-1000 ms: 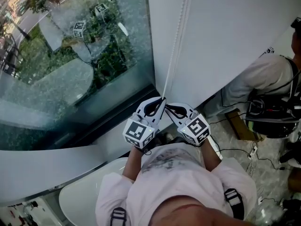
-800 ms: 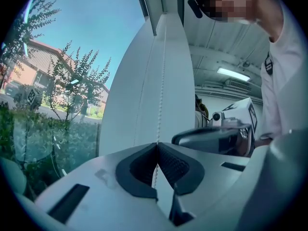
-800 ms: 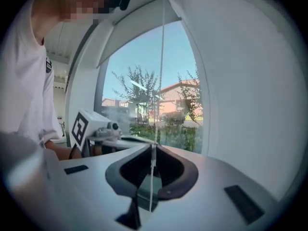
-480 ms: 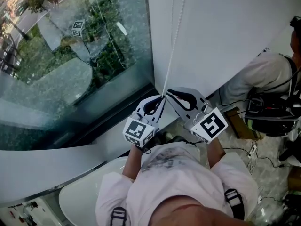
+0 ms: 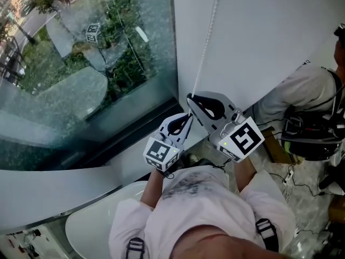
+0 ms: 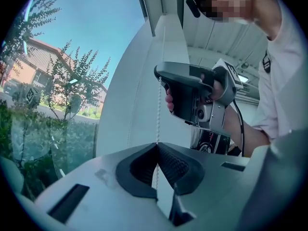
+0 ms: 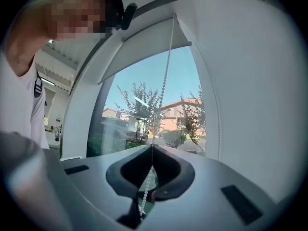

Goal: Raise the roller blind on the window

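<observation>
White beaded cord hangs beside the roller blind, right of the window glass, pinched by the clenched left tool and, just above, the clenched right tool; steady, straight-down pulls should raise it best.

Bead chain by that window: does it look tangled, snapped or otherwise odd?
Nothing stands out. The bead chain runs straight and taut, with no knot or break in the part that shows. The left tongs and the right tongs are both shut on it, the right above the left.
</observation>
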Motion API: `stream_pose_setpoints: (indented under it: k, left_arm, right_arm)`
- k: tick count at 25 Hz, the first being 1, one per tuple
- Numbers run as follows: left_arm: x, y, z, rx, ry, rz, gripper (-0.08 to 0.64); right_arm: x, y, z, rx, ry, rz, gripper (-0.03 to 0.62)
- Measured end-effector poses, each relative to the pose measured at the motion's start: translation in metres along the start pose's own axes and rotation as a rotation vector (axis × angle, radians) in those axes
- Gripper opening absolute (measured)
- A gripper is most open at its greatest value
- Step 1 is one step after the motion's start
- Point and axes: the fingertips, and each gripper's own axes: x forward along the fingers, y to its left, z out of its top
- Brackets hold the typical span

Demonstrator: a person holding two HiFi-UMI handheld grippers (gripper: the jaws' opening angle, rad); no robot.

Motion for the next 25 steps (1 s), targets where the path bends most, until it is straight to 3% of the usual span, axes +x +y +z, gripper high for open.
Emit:
stream_pose_setpoints:
  k: [15, 25]
  left_arm:
    - [0.005, 0.01, -0.061, -0.06, 0.106, 0.012, 0.008]
    - [0.008, 0.014, -0.08, -0.091, 0.144, 0.017, 0.008]
  right_arm:
    - [0.0, -0.002, -0.061, 0.041, 0.072, -0.024, 0.061]
    - [0.0, -0.004, -0.08, 0.057, 0.117, -0.031, 0.061]
